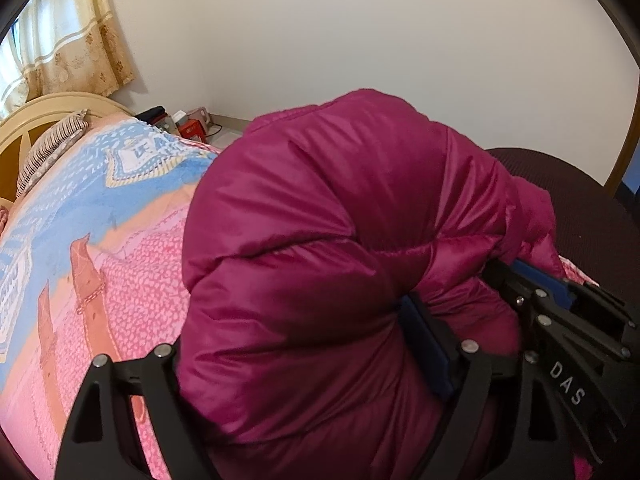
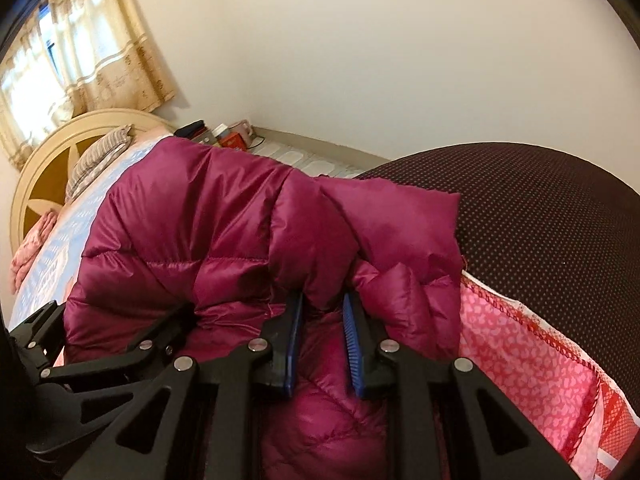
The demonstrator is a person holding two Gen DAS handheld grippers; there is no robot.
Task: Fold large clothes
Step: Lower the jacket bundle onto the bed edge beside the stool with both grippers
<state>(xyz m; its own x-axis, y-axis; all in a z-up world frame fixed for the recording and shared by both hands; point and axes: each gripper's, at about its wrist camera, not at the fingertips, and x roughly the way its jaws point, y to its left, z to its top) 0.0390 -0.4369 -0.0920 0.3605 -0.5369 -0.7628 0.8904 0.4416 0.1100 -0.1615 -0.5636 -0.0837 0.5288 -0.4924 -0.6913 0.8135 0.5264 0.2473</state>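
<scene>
Jacket (image 1: 320, 248) — magenta quilted down, glossy shell, stitched in puffy channels. Left wrist view: bunched into a high rounded mound on the bed, over a pink, blue and orange patterned bedspread (image 1: 100, 240). Left tool (image 1: 304, 356) has the fabric bulging between its widely spread fingers, one blue pad (image 1: 428, 344) pressed against it; whether it grips, I cannot tell. Right tool (image 1: 556, 292) sits just beside, at the jacket's right edge. Right wrist view: jacket (image 2: 192, 220) lies spread toward the cream headboard (image 2: 60, 148), one corner flopped onto a dark dotted cover (image 2: 540, 220). Right tool (image 2: 324, 304) — blue pads clamped on a fold of the jacket.
</scene>
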